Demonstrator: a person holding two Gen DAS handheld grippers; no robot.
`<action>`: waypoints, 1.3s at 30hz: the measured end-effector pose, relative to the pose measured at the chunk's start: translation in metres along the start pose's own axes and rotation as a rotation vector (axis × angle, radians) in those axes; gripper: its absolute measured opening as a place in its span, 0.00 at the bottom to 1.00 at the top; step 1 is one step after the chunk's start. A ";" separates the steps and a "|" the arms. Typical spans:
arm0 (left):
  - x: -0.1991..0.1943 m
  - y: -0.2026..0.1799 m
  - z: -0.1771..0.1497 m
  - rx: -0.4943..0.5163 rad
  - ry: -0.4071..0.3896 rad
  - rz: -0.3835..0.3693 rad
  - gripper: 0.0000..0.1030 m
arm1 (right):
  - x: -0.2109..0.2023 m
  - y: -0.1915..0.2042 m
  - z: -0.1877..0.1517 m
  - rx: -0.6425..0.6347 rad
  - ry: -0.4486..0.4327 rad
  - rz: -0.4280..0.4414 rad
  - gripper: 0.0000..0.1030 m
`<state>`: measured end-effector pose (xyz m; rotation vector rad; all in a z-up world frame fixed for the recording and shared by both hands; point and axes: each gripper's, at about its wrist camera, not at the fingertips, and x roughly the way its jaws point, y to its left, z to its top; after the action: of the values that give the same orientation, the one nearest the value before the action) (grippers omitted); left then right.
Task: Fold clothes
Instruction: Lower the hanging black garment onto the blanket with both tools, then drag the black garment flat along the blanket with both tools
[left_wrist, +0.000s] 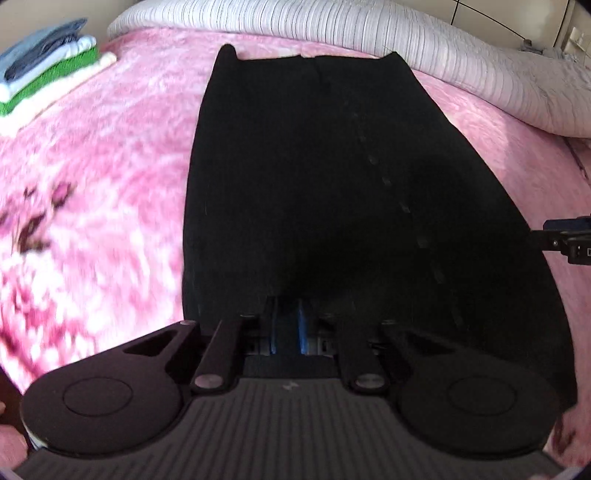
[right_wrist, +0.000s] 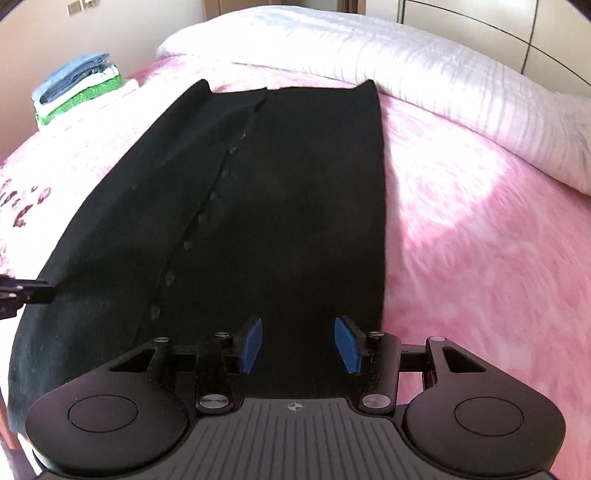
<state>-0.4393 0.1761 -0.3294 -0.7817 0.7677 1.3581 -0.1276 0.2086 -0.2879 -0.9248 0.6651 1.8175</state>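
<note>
Jaws nearly closed on the left gripper (left_wrist: 287, 328), spread wide and empty on the right gripper (right_wrist: 298, 343), both above the near hem of a black garment (right_wrist: 266, 206) lying flat on a pink bedspread (right_wrist: 480, 258), folded clothes (left_wrist: 48, 81) stacked beyond.

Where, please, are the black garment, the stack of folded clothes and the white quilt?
black garment (right_wrist: 280, 206): right wrist view, middle of the cloth.
stack of folded clothes (left_wrist: 48, 79): left wrist view, green layer.
white quilt (right_wrist: 424, 70): right wrist view, ribbed top.
</note>
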 end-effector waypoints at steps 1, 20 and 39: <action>0.006 0.001 0.006 0.007 -0.003 0.003 0.08 | 0.006 -0.001 0.007 -0.005 -0.007 -0.003 0.47; 0.191 0.062 0.202 0.081 -0.126 -0.068 0.17 | 0.208 -0.032 0.166 -0.026 -0.062 -0.019 0.47; 0.270 0.119 0.354 0.119 -0.218 0.068 0.12 | 0.298 -0.093 0.343 0.051 -0.153 -0.035 0.48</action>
<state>-0.5325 0.6255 -0.3717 -0.5075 0.7005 1.4184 -0.2226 0.6592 -0.3434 -0.7510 0.5926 1.8115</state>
